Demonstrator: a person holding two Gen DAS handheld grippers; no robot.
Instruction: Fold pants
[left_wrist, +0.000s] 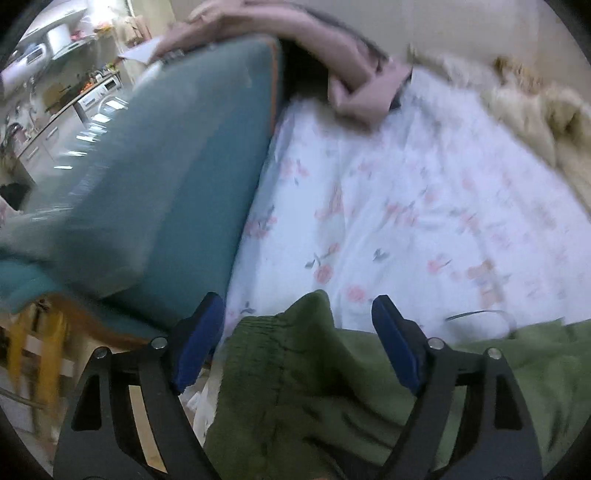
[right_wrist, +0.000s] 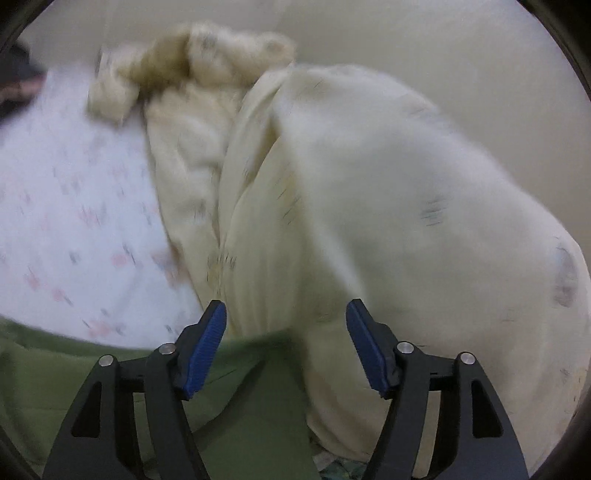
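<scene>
The green pants (left_wrist: 314, 387) lie on a white floral bedsheet (left_wrist: 406, 206). In the left wrist view their gathered elastic waistband sits between my left gripper's (left_wrist: 297, 339) blue pads, which stand wide apart over it. In the right wrist view a flat part of the pants (right_wrist: 236, 406) lies under and between my right gripper's (right_wrist: 286, 343) blue pads, also wide apart. Neither gripper pinches the cloth. Both views are blurred.
A teal cushion (left_wrist: 166, 177) stands along the sheet's left edge, with pink cloth (left_wrist: 354, 85) beyond it. A cream duvet (right_wrist: 369, 206) and a fluffy cream blanket (right_wrist: 192, 55) are heaped to the right against a wall. A kitchen (left_wrist: 55, 85) shows far left.
</scene>
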